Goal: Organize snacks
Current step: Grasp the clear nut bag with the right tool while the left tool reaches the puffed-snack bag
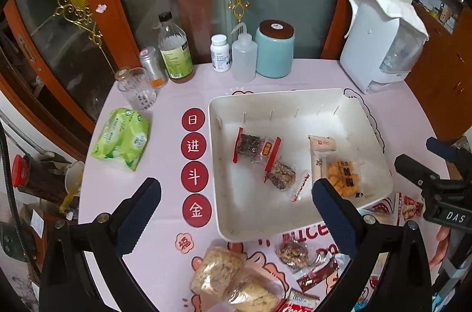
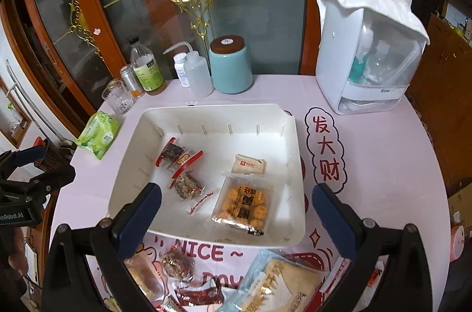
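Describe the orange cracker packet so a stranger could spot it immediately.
Find the big white tray in the middle of the pink table. Inside it, toward the near right corner, lies the clear packet of orange crackers with dark lettering. Its tray neighbours are dark nut bars and a small beige sachet.

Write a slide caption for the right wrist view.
Open right gripper above white tray holding four wrapped snacks.

The left hand-held gripper [image 1: 236, 211] points steeply downward, its jaws spread wide with nothing between its blue pads [image 1: 138, 217]. The right hand-held gripper [image 2: 236, 211] is tilted down likewise, jaws fully apart and empty. The two are side by side, apart.
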Motion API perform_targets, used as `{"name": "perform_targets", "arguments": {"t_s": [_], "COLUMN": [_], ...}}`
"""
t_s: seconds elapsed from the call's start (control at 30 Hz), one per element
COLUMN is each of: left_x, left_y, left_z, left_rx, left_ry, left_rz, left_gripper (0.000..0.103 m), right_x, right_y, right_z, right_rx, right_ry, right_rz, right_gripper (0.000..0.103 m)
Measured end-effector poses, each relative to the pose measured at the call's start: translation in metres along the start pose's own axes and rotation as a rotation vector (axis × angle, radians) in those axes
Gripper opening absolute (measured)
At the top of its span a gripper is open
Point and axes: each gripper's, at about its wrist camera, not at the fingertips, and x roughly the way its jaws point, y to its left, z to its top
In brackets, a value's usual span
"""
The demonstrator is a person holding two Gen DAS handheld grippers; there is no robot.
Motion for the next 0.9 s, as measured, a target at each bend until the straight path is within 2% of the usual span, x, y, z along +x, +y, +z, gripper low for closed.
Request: {"name": "perform_targets", "arguments": {"t_s": [0.27,0.43,0.6,0.7,0.9], "left_x": [-0.04,-0.053,-0.055,-0.049,-0.023], "left_y": [0.002,-0.005,-0.011,-0.012,-0.009], "left_z": [-0.025,-0.043,-0.063,-0.078,-0.106], "left_rx": [0.017,0.059,0.095,0.108,0.127], "left_ry": [-0.035,-0.049,-0.045,-0.024,0.039], "left_rz": [0.009,0.015,-0.004,-0.021,-0.037], "left_gripper": [0.102,0.102,0.102,0.102,0.102], "right_x": [-0.04,-0.055,-0.049,-0.043,-0.025], "right_y": [0.002,0.013,0.028,0.032,0.045], "right_z": [-0.018,-0.035,-0.057,-0.071,-0.1], "right_rx": [-0.008,-0.078,-0.152,-0.156,-0.194], "right_ry": [-0.067,-0.133,-0.028,0.007,0.04], "right_rz": [0.051,0.057,0.111,0.148,0.163], "right_gripper": [0.102,0.102,0.102,0.102,0.102]}}
